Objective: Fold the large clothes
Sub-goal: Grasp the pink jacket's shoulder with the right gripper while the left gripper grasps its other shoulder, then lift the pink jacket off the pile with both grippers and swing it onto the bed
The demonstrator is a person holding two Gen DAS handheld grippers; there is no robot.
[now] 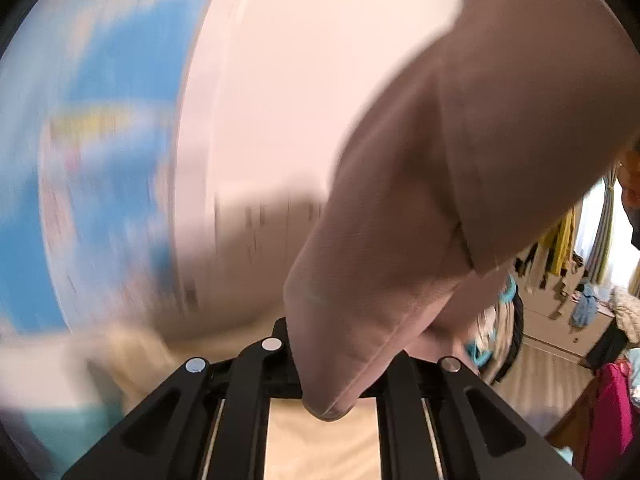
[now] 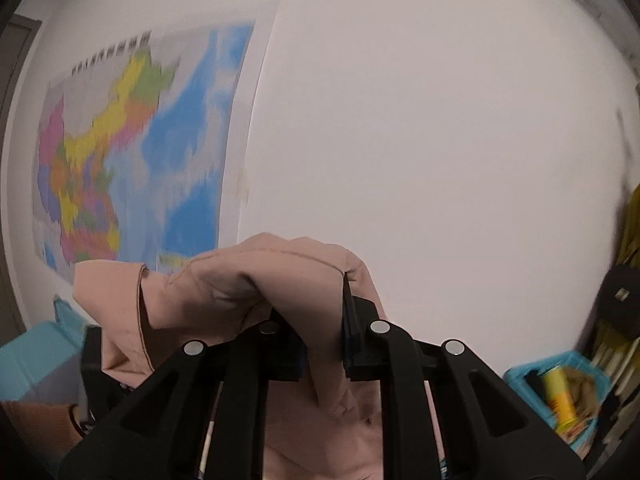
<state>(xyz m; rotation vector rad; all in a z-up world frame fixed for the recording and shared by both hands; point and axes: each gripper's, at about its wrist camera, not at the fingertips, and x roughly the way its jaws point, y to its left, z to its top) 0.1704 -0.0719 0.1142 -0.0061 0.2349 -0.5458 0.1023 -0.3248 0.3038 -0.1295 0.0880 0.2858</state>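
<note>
Both claws are raised in front of the white wall (image 2: 440,140), and that wall is the thing to steer by.

The right gripper (image 2: 324,344) is clamped on a bunched fold of the pink garment (image 2: 248,280). The cloth humps over the left finger and drops down between the two, pinched there; more of it hangs below, filling the gap under the jaws. To the left of the bare wall hangs a coloured map (image 2: 140,140), its yellow, pink and green patches readable here despite some smear. Low against the wall on the right sits a blue basket (image 2: 560,392) with a yellow bottle in it. At the lower left there is something turquoise, too blurred to name.

The left gripper (image 1: 332,380) has its jaws drawn in on a corner of the same garment (image 1: 460,160), which rises from the pinch as a broad, hemmed swathe toward the upper right, covering much of the wall. Here the map (image 1: 100,120) is only a streaked blue smear to the left of the wall. This view alone shows, at the far right past the cloth, a striped curtain (image 1: 604,232) and hanging clothes (image 1: 560,240) over a pale floor.
</note>
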